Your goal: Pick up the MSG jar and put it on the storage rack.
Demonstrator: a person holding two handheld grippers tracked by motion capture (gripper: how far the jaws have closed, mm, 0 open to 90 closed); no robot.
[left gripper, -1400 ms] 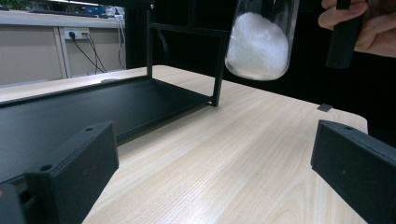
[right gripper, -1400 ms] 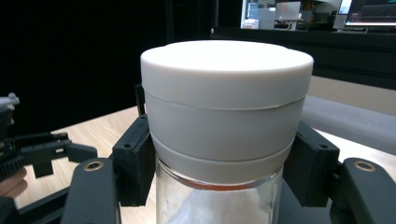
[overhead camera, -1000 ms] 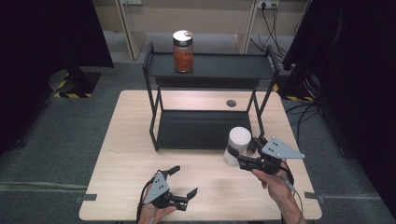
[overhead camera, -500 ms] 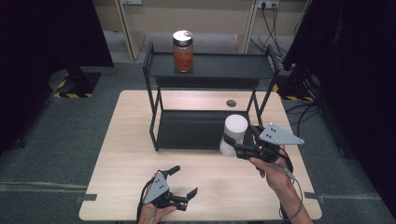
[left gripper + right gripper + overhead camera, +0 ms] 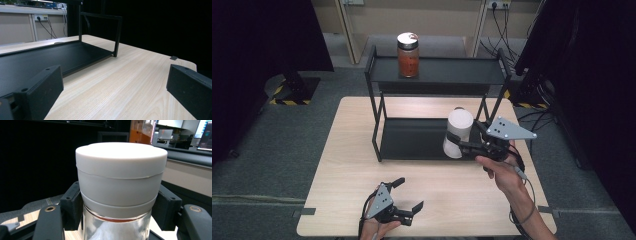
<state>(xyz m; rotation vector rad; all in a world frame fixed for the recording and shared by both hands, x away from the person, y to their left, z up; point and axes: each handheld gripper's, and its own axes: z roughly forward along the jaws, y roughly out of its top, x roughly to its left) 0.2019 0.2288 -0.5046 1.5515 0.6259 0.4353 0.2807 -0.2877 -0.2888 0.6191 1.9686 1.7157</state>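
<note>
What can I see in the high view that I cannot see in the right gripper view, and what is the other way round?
High view alone: the whole black two-tier rack on the wooden table, the open left tool low near the table's front edge, and the person's right hand.

Right gripper view alone: close detail of the white-lidded jar, namely its silvery body with a reddish band below the lid, and the black pads pressing its sides.

Both: the white-lidded jar gripped by the right tool, and the orange-filled jar on the rack's top shelf.
</note>
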